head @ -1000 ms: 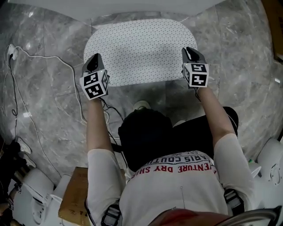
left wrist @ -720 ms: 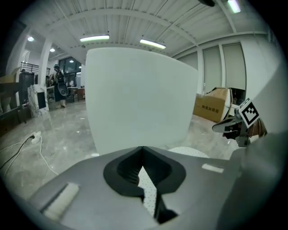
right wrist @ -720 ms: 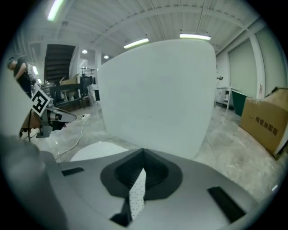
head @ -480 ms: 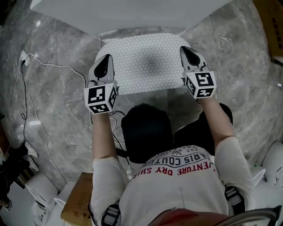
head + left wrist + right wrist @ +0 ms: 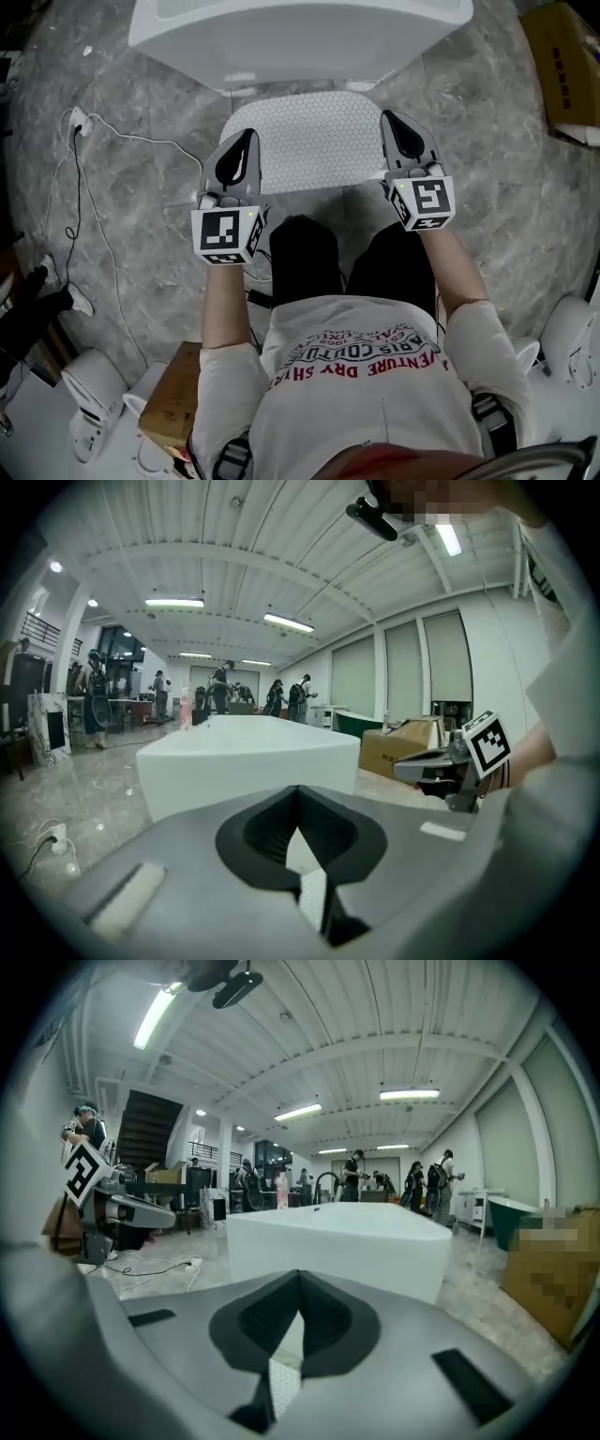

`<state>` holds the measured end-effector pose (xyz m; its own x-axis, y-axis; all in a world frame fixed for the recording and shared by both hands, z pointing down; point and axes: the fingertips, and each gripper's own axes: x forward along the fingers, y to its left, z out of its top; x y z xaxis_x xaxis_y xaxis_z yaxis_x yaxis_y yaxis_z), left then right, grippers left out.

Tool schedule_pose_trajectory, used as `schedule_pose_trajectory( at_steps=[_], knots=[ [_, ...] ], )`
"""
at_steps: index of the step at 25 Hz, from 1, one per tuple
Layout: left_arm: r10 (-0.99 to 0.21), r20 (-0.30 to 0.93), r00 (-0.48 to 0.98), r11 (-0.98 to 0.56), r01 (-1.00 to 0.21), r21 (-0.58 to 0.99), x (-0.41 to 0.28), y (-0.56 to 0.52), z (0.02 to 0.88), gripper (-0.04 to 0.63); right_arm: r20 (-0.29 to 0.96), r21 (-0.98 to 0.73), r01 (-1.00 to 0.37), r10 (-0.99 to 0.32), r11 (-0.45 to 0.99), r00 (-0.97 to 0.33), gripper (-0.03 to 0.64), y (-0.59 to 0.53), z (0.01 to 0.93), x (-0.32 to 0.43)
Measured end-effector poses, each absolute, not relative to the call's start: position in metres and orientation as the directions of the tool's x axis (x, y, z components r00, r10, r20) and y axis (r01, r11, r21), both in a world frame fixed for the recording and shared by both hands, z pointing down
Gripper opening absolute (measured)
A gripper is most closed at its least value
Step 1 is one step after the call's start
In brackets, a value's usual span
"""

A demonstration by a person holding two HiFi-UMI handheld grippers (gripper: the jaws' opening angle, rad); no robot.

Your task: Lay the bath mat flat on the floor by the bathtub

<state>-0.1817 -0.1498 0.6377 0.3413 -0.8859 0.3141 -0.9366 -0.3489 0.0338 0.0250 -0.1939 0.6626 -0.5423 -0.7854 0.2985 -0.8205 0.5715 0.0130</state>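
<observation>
The white dotted bath mat [image 5: 309,145] is stretched between my two grippers, just in front of the white bathtub [image 5: 300,37]. My left gripper [image 5: 246,139] is shut on the mat's left edge. My right gripper [image 5: 392,120] is shut on its right edge. In the left gripper view the jaws [image 5: 298,832] are closed, with a strip of dotted mat [image 5: 314,892] pinched below them and the tub [image 5: 244,761] ahead. The right gripper view shows the same: closed jaws [image 5: 300,1321], a strip of mat [image 5: 284,1382], and the tub [image 5: 347,1241] beyond.
A white cable with a plug [image 5: 80,122] trails over the grey marble floor at the left. A cardboard box [image 5: 562,70] stands at the upper right and another [image 5: 169,394] behind my left side. People stand far off in the hall behind the tub.
Both grippers have risen and moved forward with the mat between them. The view has lifted, and the bathtub has come into sight at the top.
</observation>
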Motion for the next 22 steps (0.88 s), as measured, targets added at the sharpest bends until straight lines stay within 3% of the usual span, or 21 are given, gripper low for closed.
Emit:
schedule_pose_trajectory(
  at_steps=[7, 13, 22],
  knots=[
    [-0.88, 0.282, 0.383, -0.385, -0.922, 0.048, -0.172, -0.134, 0.475, 0.009, 0.266, 0.081, -0.756, -0.745, 0.649, -0.611, 0.008, -0.175, 0.496, 0.013],
    [-0.885, 0.251, 0.393, -0.395, -0.918, 0.044, -0.177, -0.116, 0.342, 0.009, 0.209, 0.034, -0.78, -0.767, 0.625, -0.606, 0.008, -0.164, 0.356, 0.012],
    [-0.918, 0.103, 0.383, -0.386, -0.922, -0.007, -0.192, -0.09, 0.209, 0.011, 0.11, 0.056, -0.767, -0.767, 0.639, -0.632, 0.008, -0.129, 0.235, -0.005]
  ],
)
